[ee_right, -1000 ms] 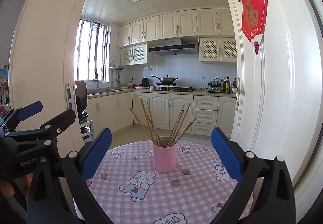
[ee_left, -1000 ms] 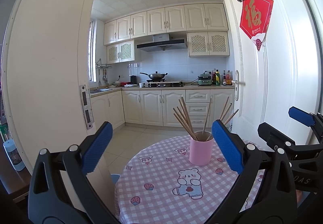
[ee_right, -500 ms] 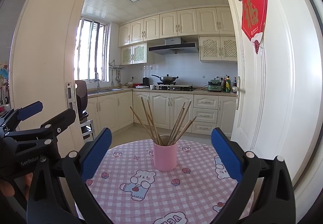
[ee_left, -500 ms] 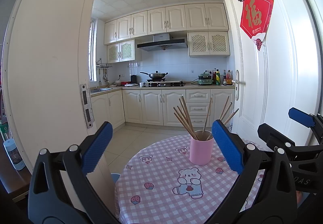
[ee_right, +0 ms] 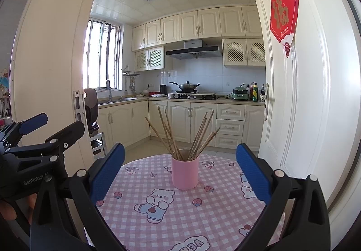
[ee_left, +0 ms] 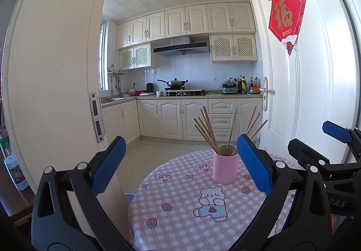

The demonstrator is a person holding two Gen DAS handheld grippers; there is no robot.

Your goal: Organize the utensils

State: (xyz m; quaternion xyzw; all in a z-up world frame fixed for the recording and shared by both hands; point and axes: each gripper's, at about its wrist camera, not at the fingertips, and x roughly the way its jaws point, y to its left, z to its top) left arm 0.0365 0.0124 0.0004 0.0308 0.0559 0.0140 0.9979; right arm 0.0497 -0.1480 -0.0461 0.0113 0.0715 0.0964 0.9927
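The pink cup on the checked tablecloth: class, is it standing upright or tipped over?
Upright. The pink cup stands on its base on the tablecloth, mouth upward, with the chopsticks fanning out of it.

chopsticks (ee_right: pixel 180 135) in cup (ee_right: pixel 185 173) (upright), on table (ee_right: pixel 203 217)

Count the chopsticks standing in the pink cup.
About 8 chopsticks, all standing in the pink cup mid-table: four lean left, four lean right. Overlapping ones may hide more.
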